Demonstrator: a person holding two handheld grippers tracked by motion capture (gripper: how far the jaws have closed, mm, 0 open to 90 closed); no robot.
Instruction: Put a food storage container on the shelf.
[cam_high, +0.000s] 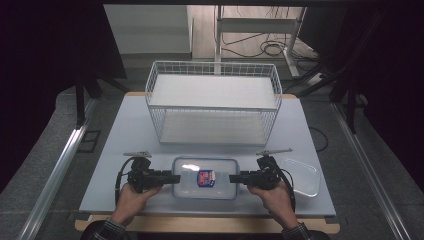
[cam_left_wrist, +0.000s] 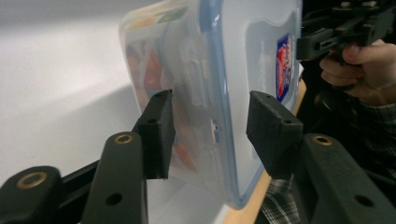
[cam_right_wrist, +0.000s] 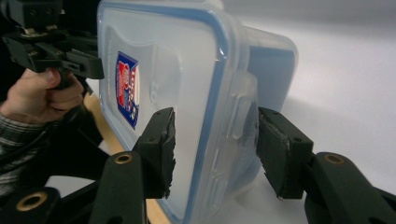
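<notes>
Left gripper (cam_high: 172, 177): lower left of centre in the high view, its hand below it, jaws pointing right at the box's left end. In the left gripper view (cam_left_wrist: 210, 135) the jaws straddle the box's edge and latch flap. One pad looks to touch the wall; the other stands just off the lid. Partly open, no firm grip visible.

Right gripper (cam_high: 232, 178): lower right of centre in the high view, mirror of the left, at the box's right end. In the right gripper view (cam_right_wrist: 215, 149) one pad lies against the lid; the other is near the latch flap, contact unclear.

Box (cam_high: 205, 177): clear, blue-sealed lid, red-and-blue label, lying flat on the table near the front edge, between the two grippers. The left gripper view shows orange contents (cam_left_wrist: 152, 70) through the wall; the high view does not resolve them.

Spare lid (cam_high: 302, 177): clear, lower right of the high view, just beside the right hand.

Table (cam_high: 125, 130): pale grey.

Basket (cam_high: 212, 100): white wire, centre of the high view, beyond the box and apart from it.
</notes>
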